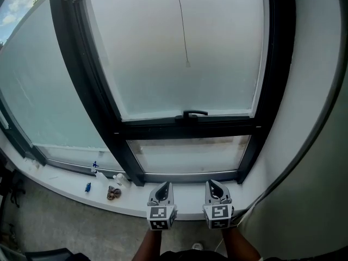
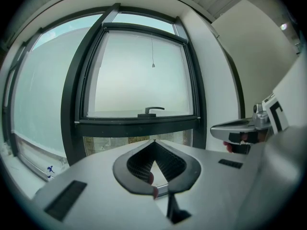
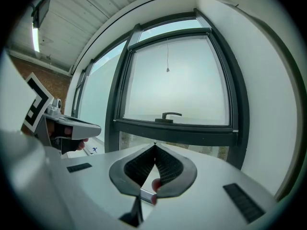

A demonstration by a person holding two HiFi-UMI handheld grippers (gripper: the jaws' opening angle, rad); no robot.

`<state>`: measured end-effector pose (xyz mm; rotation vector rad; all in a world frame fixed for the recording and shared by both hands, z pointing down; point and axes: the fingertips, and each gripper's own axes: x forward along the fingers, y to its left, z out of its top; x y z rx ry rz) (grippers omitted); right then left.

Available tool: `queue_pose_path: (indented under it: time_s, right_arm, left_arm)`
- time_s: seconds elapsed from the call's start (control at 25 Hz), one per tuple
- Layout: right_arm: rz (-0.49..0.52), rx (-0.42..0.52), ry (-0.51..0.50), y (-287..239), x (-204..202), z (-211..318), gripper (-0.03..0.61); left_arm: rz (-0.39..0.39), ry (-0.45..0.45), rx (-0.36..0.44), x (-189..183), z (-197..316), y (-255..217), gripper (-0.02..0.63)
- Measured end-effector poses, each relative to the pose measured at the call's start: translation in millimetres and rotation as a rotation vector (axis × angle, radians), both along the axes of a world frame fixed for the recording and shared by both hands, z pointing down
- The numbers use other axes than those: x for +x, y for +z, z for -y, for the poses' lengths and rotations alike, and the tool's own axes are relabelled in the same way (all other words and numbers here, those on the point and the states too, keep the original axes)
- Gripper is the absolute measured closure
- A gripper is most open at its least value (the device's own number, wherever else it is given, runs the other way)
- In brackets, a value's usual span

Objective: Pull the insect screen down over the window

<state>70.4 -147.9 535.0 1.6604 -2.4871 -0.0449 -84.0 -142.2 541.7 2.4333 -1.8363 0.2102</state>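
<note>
The insect screen (image 1: pixel 141 53) shows as a pale, hazy grey sheet that fills the upper opening of the black window frame (image 1: pixel 93 102) from its top edge down to a thick dark crossbar. A small black handle (image 1: pixel 194 113) sits in the middle of the screen's lower edge, just above that bar. A thin pull cord (image 1: pixel 182 26) hangs straight down in front of the sheet and ends in a small bead about halfway down it. Under the crossbar a low, wide lower pane (image 1: pixel 190 154) looks clearer than the sheet above, with brownish ground showing through it in the gripper views. Whether the screen reaches over this strip cannot be told. Both grippers are held side by side near the white window sill (image 1: pixel 187 200), well below the handle and touching nothing. Each points at the window, its marker cube facing the head camera. The left gripper (image 1: pixel 163 186) has its ribbed jaws pressed together at the tips with nothing between them. The right gripper (image 1: pixel 213 184) is closed and empty in the same way. Further left on the sill lie a small blue item (image 1: pixel 87 187) and a brownish lump (image 1: pixel 113 193), below a wide frosted-looking side pane (image 1: pixel 49 91).
</note>
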Motion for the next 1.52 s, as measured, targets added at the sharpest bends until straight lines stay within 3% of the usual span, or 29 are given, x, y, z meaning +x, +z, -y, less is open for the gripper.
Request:
queue_pose_path:
  time_s: [0.52, 1.2, 1.52]
  right_arm:
    - [0.038, -0.032, 0.004, 3.8, -4.5, 33.7, 0.574]
    - [0.007, 0.021, 0.042, -7.9, -25.9, 117.1, 0.575]
    - [0.014, -0.004, 0.092, 2.5, -34.3, 149.1, 0.574]
  left_arm:
    - [0.001, -0.024, -0.013, -9.0, 23.5, 3.6, 0.611]
    - [0.023, 0.017, 0.009, -42.1, 111.6, -0.2, 0.611]
    - [0.023, 0.065, 0.025, -45.5, 153.0, 1.9, 0.611]
